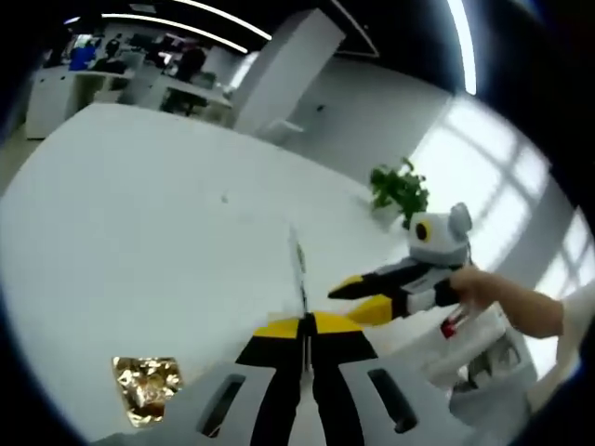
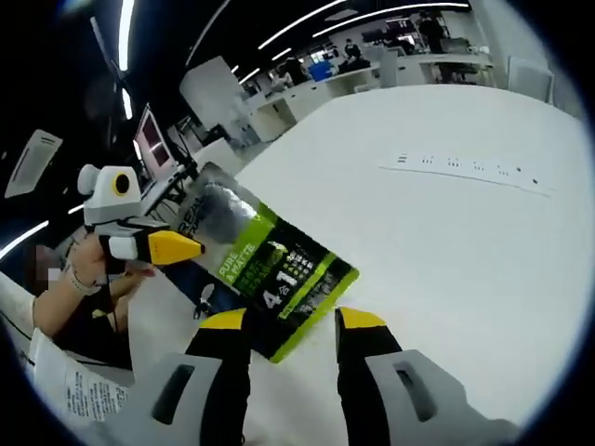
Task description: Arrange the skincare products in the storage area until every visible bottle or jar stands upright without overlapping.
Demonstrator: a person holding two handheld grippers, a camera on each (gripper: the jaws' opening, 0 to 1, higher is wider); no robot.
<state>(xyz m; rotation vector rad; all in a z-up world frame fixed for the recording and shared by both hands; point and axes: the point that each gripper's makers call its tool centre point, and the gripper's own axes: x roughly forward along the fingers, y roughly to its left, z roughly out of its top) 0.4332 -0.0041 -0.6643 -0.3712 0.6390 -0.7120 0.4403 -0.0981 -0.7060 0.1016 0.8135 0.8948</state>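
You can read "4 in 1" in large white print and "PURE & MATTE" on the green panel of the flat sachet [image 2: 270, 269]; its smaller print is too blurred.

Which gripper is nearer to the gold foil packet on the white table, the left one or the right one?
Left. The gold foil packet lies just beside the left gripper. The right gripper is farther off, past the left one.

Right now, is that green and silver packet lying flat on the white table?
No. In the right gripper view the green and silver packet is tilted up off the white table, its lower edge between the right gripper's jaws.
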